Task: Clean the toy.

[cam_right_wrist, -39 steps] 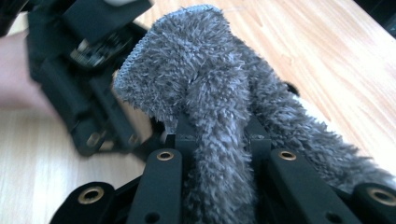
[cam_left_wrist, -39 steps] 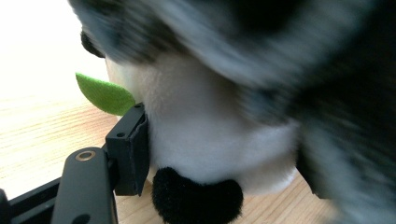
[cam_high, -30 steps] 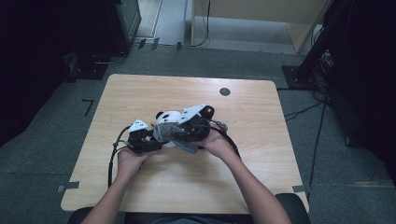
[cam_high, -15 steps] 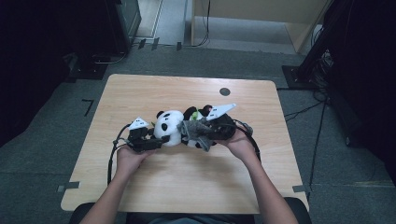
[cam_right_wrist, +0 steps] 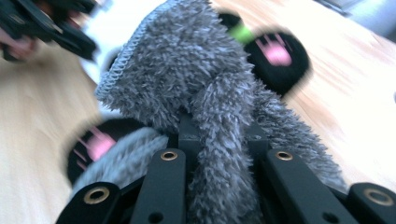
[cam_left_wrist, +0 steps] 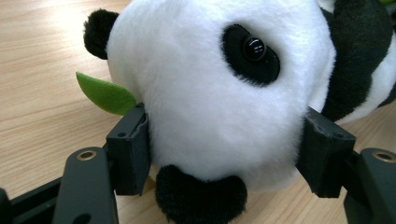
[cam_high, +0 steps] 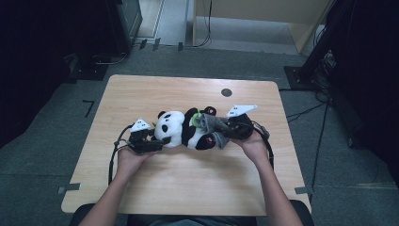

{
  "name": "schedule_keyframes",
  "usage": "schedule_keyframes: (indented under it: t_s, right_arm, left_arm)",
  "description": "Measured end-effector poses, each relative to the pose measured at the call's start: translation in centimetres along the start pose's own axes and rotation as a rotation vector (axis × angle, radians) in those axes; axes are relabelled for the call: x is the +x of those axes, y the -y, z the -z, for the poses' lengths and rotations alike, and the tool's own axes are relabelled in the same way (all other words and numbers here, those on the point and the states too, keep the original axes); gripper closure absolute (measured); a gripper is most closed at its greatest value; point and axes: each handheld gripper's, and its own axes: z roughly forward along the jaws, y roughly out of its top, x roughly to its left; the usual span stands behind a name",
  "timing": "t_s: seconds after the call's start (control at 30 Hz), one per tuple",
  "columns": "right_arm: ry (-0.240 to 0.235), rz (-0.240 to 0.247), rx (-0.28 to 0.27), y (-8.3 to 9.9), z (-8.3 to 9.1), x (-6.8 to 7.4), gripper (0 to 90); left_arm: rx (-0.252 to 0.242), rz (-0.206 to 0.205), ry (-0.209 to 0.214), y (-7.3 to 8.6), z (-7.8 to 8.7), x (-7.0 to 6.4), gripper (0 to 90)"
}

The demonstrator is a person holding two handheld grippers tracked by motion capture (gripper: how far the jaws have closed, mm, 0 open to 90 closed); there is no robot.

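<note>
My left gripper [cam_high: 157,142] squeezes the toy panda [cam_high: 181,129] by its head, and my right gripper [cam_high: 225,131] pinches a fuzzy grey cloth [cam_right_wrist: 205,112] on the table [cam_high: 188,183].

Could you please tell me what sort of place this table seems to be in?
Probably a lab or recording room: a bare wooden table on grey carpet, cables across the floor, dark equipment stands around.

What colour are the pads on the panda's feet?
Pink, on black paws; best seen in the right gripper view.

Black-and-white plush panda [cam_high: 181,129] with pink paw pads, green felt leaf [cam_left_wrist: 105,93], grey fuzzy cloth [cam_right_wrist: 187,88], pale wood table [cam_high: 188,183]
</note>
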Motion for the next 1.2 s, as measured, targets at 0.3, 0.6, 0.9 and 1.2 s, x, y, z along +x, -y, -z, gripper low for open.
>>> schedule_keyframes:
  t_s: [0.3,0.6,0.9,1.2]
  right_arm:
    - [-0.022,-0.092,-0.08,0.5,1.5,-0.6,77.0]
    - [-0.066,-0.061,-0.148,0.5,2.7,2.9,76.0]
    - [-0.06,-0.076,-0.114,2.4,1.7,3.1,75.9]
    - [-0.015,-0.092,-0.15,2.1,3.2,2.7,76.3]
  left_arm:
    - [0.001,0.01,-0.003,-0.1,0.0,-0.2,29.5]
    - [0.008,0.009,-0.007,-0.1,0.0,-0.4,29.1]
    - [0.015,-0.007,-0.006,0.0,0.0,-0.4,28.8]
    - [0.016,-0.007,-0.011,0.0,0.0,-0.4,29.0]
